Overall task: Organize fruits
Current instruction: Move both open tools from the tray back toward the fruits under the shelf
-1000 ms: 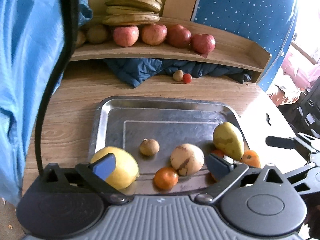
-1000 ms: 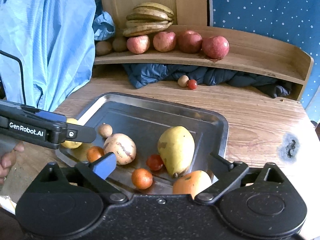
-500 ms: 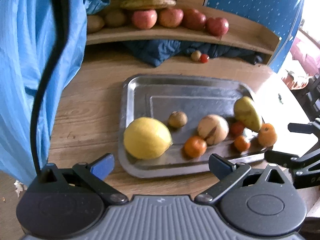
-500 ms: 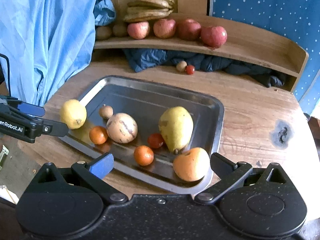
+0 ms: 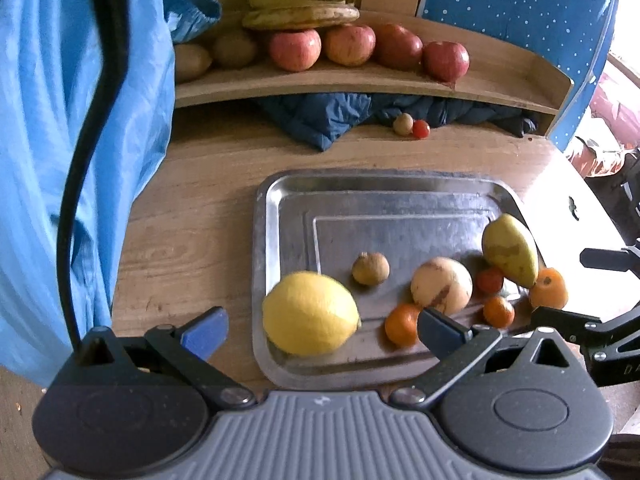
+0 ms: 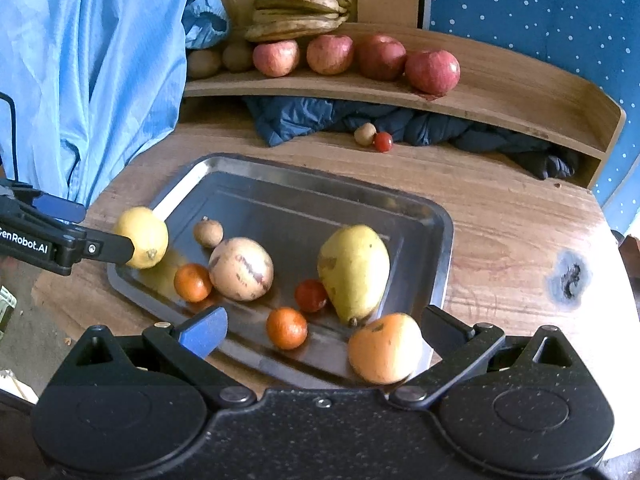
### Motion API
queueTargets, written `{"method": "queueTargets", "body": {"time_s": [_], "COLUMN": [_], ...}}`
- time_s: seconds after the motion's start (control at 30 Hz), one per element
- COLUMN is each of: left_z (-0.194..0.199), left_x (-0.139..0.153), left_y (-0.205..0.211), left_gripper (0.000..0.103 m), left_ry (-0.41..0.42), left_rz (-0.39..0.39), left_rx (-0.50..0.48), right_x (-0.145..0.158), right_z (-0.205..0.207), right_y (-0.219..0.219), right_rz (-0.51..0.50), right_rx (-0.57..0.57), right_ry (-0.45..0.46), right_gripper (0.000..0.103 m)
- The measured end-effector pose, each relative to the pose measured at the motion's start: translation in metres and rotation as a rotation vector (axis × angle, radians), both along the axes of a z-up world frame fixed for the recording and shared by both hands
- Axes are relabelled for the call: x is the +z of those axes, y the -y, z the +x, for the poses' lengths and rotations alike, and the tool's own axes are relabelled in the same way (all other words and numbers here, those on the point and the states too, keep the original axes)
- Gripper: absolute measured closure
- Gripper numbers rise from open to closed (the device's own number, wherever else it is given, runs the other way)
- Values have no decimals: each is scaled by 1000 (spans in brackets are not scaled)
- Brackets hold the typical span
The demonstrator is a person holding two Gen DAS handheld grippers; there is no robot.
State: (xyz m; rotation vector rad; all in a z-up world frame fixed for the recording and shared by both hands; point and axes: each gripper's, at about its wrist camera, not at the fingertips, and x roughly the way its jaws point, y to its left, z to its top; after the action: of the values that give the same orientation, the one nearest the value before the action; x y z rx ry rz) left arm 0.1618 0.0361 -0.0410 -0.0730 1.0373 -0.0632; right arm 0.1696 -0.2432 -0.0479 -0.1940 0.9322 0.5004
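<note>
Fruits (image 6: pixel 240 268) in metal tray (image 6: pixel 440 240)

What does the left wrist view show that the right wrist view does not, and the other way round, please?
Only the left wrist view shows the black cable hanging before the blue cloth, and the right tool from the side. Only the right wrist view shows the dark burn mark on the table and the left tool reaching toward the lemon. Both show the metal tray of fruit, the pear, and the shelf with apples and bananas.
</note>
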Motion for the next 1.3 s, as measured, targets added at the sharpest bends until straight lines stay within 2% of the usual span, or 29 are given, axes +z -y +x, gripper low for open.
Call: {"method": "queueTargets", "body": {"time_s": [0.5,1.0,1.3], "left_z": [69,141,178], "left_x": [0,-17,-28], "left_y": [12,35,44], "left_gripper": [0,0,0], "left_ry": [11,-8,-25], "left_rz": [-9,-51,-78], "left_rx": [-51,-129,-161], "right_x": [0,-10,-20], "right_z": [52,110,139], "right_y": [-2,-4,-3], "right_rz": [-6,-21,-50], "right_rx": [-26,-97,-146], "right_ry": [10,-7,14], "right_gripper": [1,1,1]}}
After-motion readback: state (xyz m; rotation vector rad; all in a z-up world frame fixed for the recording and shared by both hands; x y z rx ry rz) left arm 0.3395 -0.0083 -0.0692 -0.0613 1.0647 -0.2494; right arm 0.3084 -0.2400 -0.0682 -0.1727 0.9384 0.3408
